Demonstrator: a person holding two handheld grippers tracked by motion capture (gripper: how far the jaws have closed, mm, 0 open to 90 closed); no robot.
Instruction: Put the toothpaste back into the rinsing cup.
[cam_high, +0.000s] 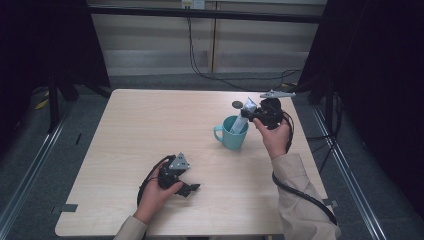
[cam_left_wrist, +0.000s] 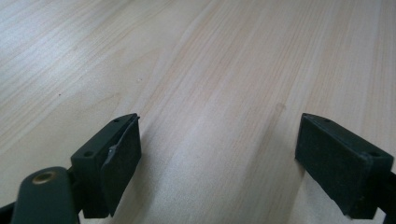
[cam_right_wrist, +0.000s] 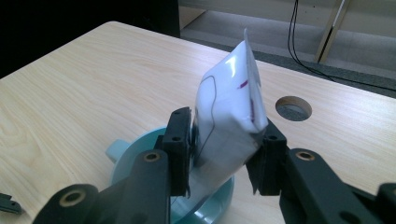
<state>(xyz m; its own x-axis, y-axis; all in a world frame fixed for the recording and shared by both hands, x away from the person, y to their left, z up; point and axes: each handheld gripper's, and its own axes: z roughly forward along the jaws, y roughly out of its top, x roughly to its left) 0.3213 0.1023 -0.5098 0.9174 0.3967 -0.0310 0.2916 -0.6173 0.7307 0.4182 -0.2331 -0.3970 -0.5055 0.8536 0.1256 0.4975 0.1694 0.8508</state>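
A teal mug (cam_high: 231, 136) stands on the wooden table (cam_high: 150, 130), right of the middle, its handle to the left. A white plastic packet (cam_high: 242, 121) leans upright with its lower end inside the mug. My right gripper (cam_high: 248, 113) reaches in from the right above the mug. In the right gripper view its pads (cam_right_wrist: 180, 140) rest on both sides of the packet (cam_right_wrist: 229, 107), over the mug (cam_right_wrist: 122, 161). My left gripper (cam_high: 189, 188) lies low near the table's front, and its jaws stand wide apart over bare wood (cam_left_wrist: 219, 135).
A small round hole (cam_high: 237, 104) is cut in the tabletop just behind the mug and appears again in the right gripper view (cam_right_wrist: 293, 108). Cables hang at the back wall and off the table's right side. Dark curtains flank the table.
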